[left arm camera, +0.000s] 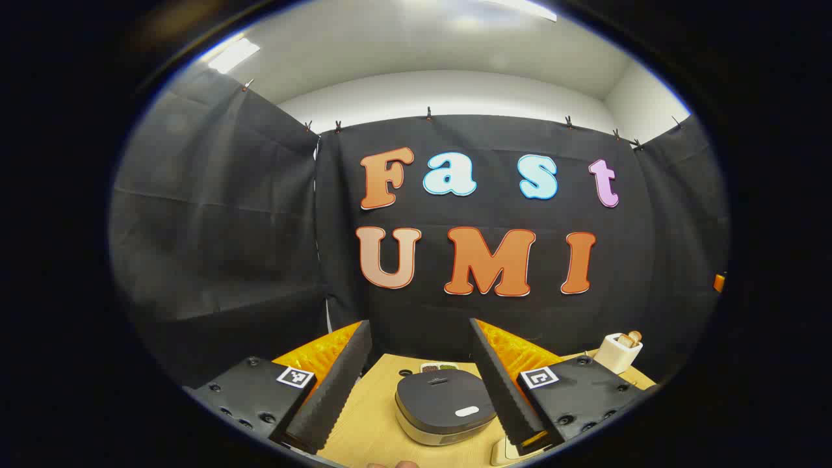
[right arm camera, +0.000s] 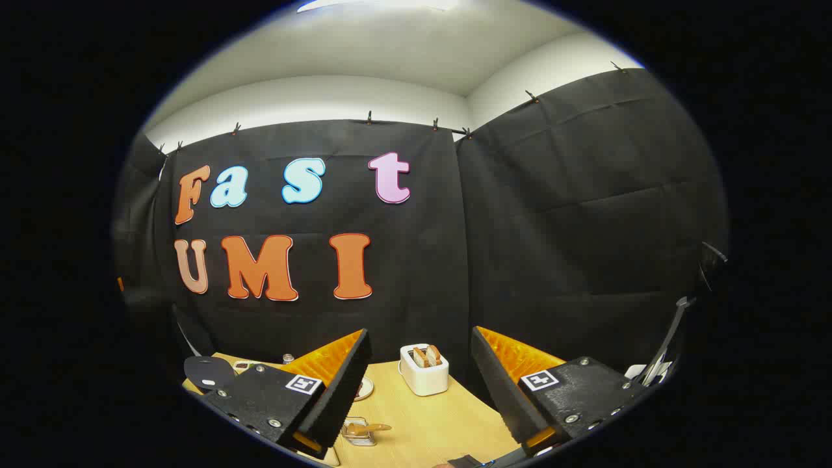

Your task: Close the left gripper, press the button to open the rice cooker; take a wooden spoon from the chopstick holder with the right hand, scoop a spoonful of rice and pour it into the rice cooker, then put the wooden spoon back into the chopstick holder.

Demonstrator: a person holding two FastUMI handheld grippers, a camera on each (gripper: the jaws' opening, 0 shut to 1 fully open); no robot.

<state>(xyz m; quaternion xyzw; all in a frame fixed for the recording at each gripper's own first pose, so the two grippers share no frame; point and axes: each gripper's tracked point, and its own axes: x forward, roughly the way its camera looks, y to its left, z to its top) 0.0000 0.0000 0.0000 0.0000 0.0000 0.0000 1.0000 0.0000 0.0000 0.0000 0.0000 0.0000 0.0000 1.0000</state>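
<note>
The rice cooker [left arm camera: 445, 406], pale body under a dark lid, sits on the wooden table [left arm camera: 370, 422] with its lid down; a white button [left arm camera: 467, 411] shows on top. My left gripper [left arm camera: 419, 324] hangs open above and in front of it, nothing between its fingers. The white chopstick holder [left arm camera: 617, 352] stands far right with wooden handles [left arm camera: 629, 338] sticking out. In the right gripper view the holder [right arm camera: 424, 372] stands just ahead, between the fingers of my open right gripper [right arm camera: 420, 331]. The cooker [right arm camera: 208, 372] lies far left there.
A small dish [left arm camera: 439, 367] sits behind the cooker. Near my right gripper's left finger are a small clear container [right arm camera: 359, 431] with something wooden-brown on it and a plate [right arm camera: 365, 388]. A little jar [right arm camera: 288, 357] stands at the back. A dark stand [right arm camera: 676, 331] rises at the right.
</note>
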